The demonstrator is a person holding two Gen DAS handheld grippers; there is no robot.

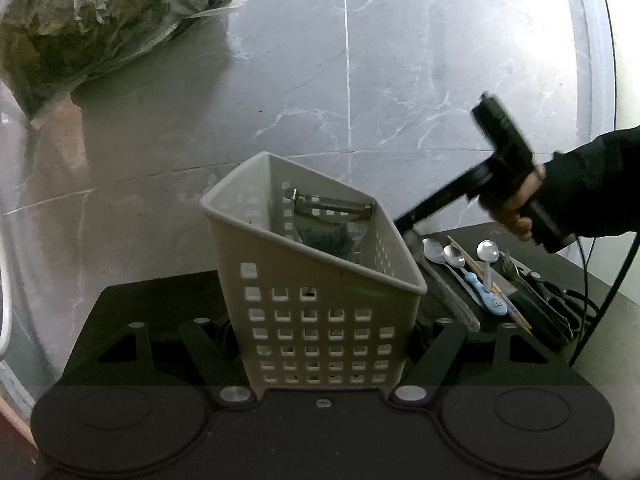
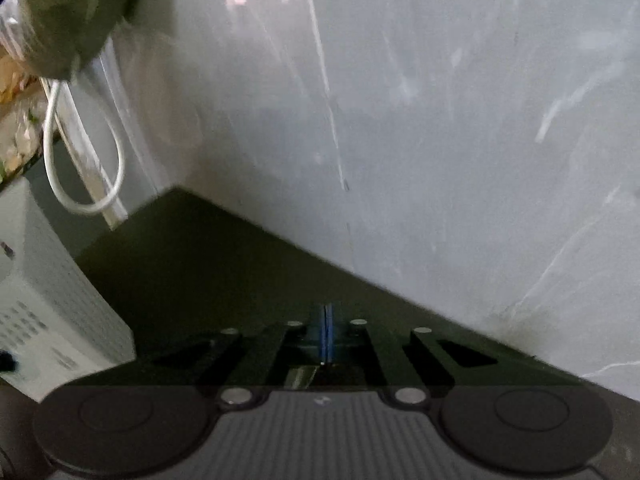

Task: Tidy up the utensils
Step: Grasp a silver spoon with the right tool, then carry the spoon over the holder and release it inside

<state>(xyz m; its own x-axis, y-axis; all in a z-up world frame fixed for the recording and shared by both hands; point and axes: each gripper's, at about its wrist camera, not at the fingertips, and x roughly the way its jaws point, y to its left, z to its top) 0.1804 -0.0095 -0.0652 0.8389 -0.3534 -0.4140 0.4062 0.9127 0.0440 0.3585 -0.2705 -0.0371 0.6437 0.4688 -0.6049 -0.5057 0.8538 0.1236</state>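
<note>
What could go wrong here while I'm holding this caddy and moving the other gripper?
The white perforated plastic caddy is tilted in the left gripper, so the metal peeler inside could shift or slide out. The right gripper swings close to the caddy's rim and might knock it. Its trailing black cable hangs over the silver spoons on the black table and could drag them.

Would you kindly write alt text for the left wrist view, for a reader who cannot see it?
The left gripper clamps a white perforated caddy holding a peeler on a black table. To the right lie spoons, chopsticks and scissors, with the right gripper above them.
</note>
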